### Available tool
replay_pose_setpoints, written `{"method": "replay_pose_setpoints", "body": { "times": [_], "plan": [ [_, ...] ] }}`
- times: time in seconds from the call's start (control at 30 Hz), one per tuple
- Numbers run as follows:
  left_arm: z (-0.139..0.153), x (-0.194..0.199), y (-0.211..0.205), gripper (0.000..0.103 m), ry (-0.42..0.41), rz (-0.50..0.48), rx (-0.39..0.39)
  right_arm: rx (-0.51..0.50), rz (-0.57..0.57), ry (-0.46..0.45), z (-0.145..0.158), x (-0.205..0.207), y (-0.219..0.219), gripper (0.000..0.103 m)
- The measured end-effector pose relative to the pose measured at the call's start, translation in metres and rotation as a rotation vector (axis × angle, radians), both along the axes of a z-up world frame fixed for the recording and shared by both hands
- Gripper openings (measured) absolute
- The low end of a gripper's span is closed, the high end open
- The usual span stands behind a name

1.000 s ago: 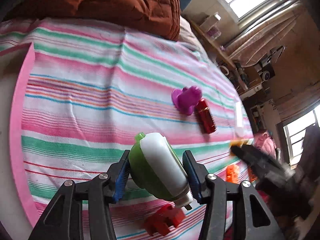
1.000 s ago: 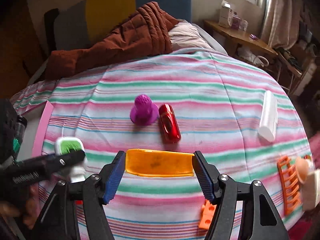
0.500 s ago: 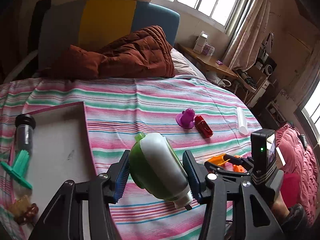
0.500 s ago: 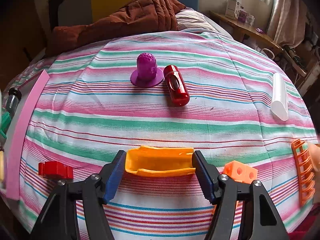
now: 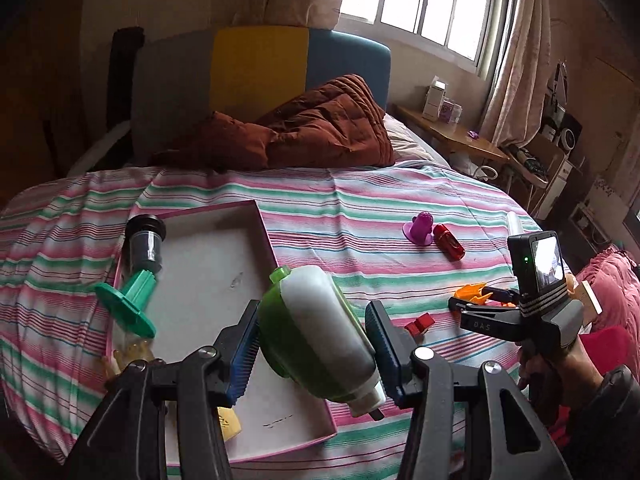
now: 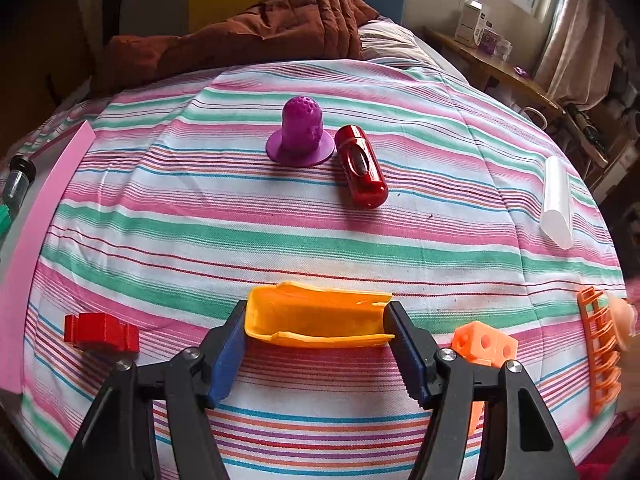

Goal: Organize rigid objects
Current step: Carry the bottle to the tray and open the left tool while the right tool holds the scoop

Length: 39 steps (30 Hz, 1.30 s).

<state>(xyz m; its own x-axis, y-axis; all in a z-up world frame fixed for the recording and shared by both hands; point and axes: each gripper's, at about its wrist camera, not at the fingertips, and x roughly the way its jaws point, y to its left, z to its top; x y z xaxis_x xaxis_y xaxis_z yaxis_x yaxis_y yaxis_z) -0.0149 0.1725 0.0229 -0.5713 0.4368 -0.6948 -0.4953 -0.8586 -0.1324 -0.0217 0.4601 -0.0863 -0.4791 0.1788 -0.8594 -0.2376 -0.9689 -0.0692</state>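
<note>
Daylight enters through the window [image 5: 432, 12] at the upper right of the left wrist view, where the panes are blown out to white. The striped bedspread [image 6: 320, 224] is evenly and softly lit, with only faint shadows under objects. The left side of the room falls into dim brown. Both views bow strongly at the edges, with dark vignetted corners. Focus is sharp and free of motion blur.
</note>
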Motion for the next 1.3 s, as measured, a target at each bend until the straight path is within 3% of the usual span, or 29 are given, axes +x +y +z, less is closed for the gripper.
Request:
{"method": "replay_pose_setpoints", "body": {
  "times": [0.37,0.83,1.3],
  "plan": [
    [-0.002,0.007,-0.028,0.053,0.012,0.051,-0.011,0.017,0.012,-0.001,-0.001,-0.001,-0.003,0.067],
    [-0.021,0.010,-0.049,0.053,0.014,0.103,-0.095,0.034,0.016,-0.001,-0.002,-0.003,-0.001,0.067],
    [-0.019,0.004,-0.058,0.053,0.064,0.138,-0.156,0.035,0.015,-0.001,-0.002,-0.003,-0.002,0.067]
  ]
}}
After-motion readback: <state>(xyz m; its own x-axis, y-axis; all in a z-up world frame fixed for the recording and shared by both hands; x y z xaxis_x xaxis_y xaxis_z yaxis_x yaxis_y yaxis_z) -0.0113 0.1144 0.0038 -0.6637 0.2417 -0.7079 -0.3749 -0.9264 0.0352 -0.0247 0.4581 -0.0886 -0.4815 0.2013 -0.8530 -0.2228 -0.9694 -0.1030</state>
